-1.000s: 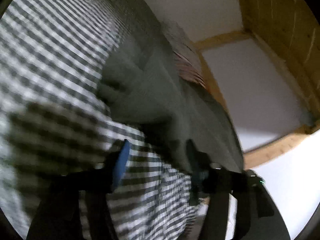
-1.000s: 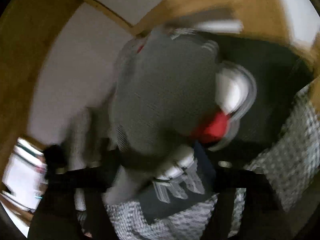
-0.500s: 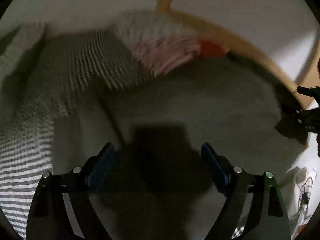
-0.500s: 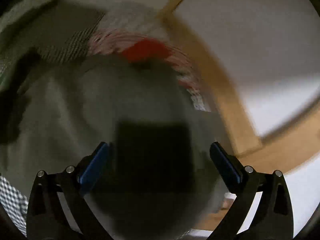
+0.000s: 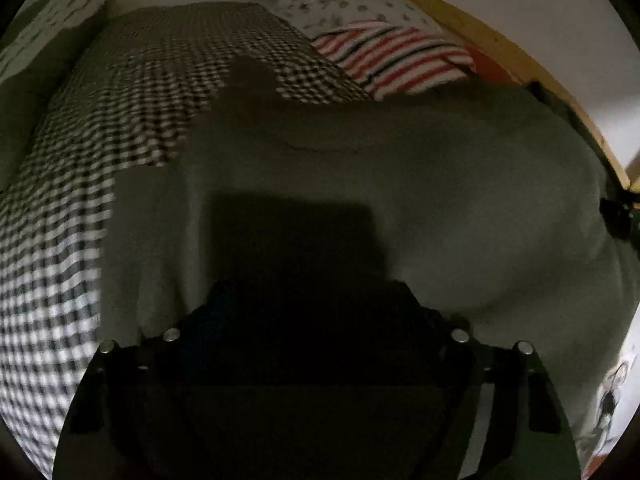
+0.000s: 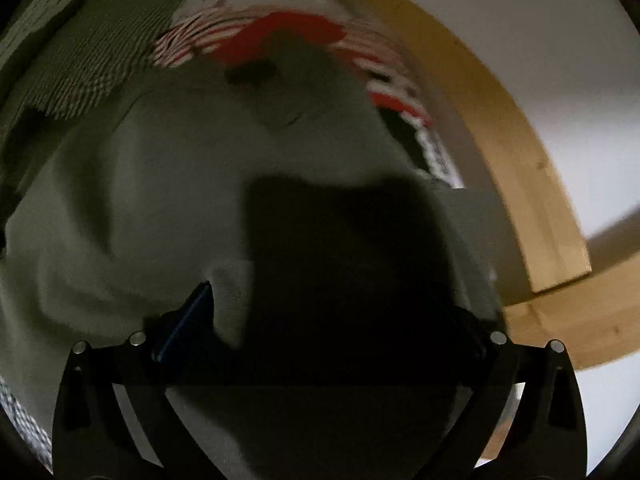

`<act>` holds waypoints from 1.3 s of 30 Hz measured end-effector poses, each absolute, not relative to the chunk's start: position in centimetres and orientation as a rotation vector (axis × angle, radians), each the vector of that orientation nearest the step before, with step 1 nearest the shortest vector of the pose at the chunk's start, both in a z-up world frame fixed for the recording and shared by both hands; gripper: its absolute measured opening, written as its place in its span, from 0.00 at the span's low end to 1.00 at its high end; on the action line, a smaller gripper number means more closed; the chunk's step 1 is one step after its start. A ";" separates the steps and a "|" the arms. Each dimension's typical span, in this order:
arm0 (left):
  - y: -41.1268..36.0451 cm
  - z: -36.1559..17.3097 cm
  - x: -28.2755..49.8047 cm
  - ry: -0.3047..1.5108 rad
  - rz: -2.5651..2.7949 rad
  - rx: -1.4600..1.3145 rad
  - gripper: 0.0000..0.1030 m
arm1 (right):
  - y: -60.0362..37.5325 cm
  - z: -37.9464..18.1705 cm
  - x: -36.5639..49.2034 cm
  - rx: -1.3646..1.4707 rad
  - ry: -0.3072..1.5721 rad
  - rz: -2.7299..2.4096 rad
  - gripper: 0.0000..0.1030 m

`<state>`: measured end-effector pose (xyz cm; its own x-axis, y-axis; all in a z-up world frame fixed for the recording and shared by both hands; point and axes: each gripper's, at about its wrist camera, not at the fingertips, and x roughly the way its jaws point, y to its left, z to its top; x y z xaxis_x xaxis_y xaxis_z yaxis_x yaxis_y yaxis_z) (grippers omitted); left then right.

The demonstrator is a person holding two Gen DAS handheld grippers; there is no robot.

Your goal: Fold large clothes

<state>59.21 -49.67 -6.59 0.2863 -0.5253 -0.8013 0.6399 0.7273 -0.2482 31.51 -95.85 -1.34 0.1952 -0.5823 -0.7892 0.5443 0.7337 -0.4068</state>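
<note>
Checkered bedspread (image 5: pixel 120 128), wooden frame (image 6: pixel 520 152). Grey garment (image 5: pixel 440 184) spread flat. Both grippers (image 5: pixel 312 304) (image 6: pixel 332 304) spread wide, holding nothing. Next: grasp an edge for folding.

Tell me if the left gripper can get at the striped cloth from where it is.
Probably yes. The left gripper hangs over the grey garment, and the striped cloth lies beyond its far edge, uncovered. Only flat fabric lies between.

Dim rm: white wall (image 6: pixel 560 60), wood bedframe (image 6: pixel 520 168)
</note>
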 end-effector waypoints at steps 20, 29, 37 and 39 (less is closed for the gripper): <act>-46.2 -8.2 50.1 0.873 -0.698 0.266 0.91 | -88.1 -4.2 26.1 0.016 1.025 -0.793 0.96; -39.3 -2.0 40.1 0.702 -0.520 0.251 0.94 | -75.8 -1.1 20.0 0.109 0.775 -0.882 0.97; -31.8 1.9 30.3 0.657 -0.456 0.249 0.94 | -67.6 1.3 12.2 0.098 0.697 -0.924 0.97; -30.7 2.6 27.6 0.648 -0.446 0.283 0.94 | -65.4 1.7 9.8 0.102 0.704 -0.887 0.97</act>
<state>27.60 -30.66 2.63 0.7083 -0.3090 -0.6347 0.4820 0.8686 0.1150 9.84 -65.38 1.74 0.4251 -0.6754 -0.6026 0.7401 0.6426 -0.1983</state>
